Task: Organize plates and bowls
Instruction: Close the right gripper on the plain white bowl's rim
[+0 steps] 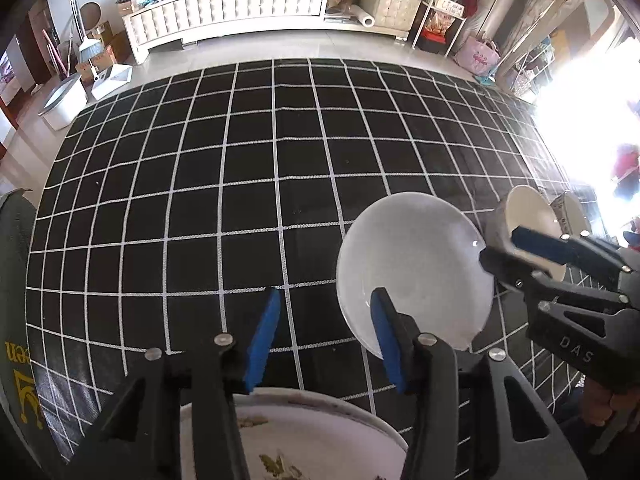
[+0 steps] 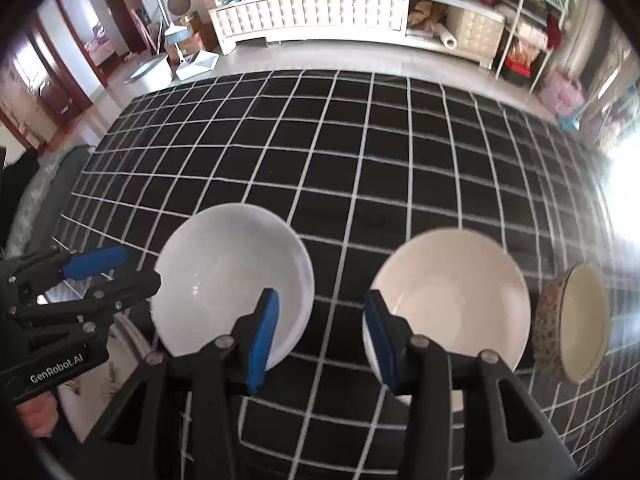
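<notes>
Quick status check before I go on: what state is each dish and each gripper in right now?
White bowl: upright on the cloth, empty, not gripped.
Cream bowl: upright, empty, not gripped.
Patterned bowl: beside the cream bowl, appears empty.
Patterned plate: below the left gripper, flat, with food residue.
Left gripper: open, nothing between its fingers.
Right gripper: open, nothing between its fingers.

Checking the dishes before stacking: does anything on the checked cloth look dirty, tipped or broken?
The plate nearest the left tongs carries greenish food scraps, so it is dirty. The white bowl, cream bowl and patterned bowl sit upright and look clean and whole. Nothing is spilled on the cloth.
</notes>
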Demonstrator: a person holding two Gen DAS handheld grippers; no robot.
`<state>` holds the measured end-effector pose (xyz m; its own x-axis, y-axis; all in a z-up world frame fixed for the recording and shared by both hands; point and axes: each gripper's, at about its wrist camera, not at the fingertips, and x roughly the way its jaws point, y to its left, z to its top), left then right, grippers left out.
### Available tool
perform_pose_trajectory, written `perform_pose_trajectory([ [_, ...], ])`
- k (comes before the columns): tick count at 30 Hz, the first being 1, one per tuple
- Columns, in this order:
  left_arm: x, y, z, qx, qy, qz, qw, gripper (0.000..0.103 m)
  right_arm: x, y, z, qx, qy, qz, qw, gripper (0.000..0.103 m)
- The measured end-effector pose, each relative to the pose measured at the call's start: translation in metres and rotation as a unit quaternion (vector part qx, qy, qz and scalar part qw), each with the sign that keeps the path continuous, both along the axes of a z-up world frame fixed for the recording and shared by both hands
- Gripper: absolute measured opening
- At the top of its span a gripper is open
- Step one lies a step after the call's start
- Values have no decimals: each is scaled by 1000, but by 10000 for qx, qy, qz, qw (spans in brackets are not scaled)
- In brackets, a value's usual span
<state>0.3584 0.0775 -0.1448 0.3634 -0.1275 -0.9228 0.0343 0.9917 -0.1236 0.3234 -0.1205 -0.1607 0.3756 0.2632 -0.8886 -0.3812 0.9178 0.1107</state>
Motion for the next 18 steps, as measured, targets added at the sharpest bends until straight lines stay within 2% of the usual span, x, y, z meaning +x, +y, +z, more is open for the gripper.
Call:
perform_pose_trajectory([
  [9,0,3,-12,-76,139,-18,9999,31,5,5,-4,-33,-72,240,9997,41],
  [11,0,4,-13,-52,159,-29,9999,29,6,5,-9,-27,-7,257,9997,29],
  [14,0,4,-14,-163,152,-97,9997,21,6,5,-13,56,54,231,9997,16],
  [18,2,-4,-14,-199,139,-153,9996,11,6,6,-16,87,91,216,9997,10],
])
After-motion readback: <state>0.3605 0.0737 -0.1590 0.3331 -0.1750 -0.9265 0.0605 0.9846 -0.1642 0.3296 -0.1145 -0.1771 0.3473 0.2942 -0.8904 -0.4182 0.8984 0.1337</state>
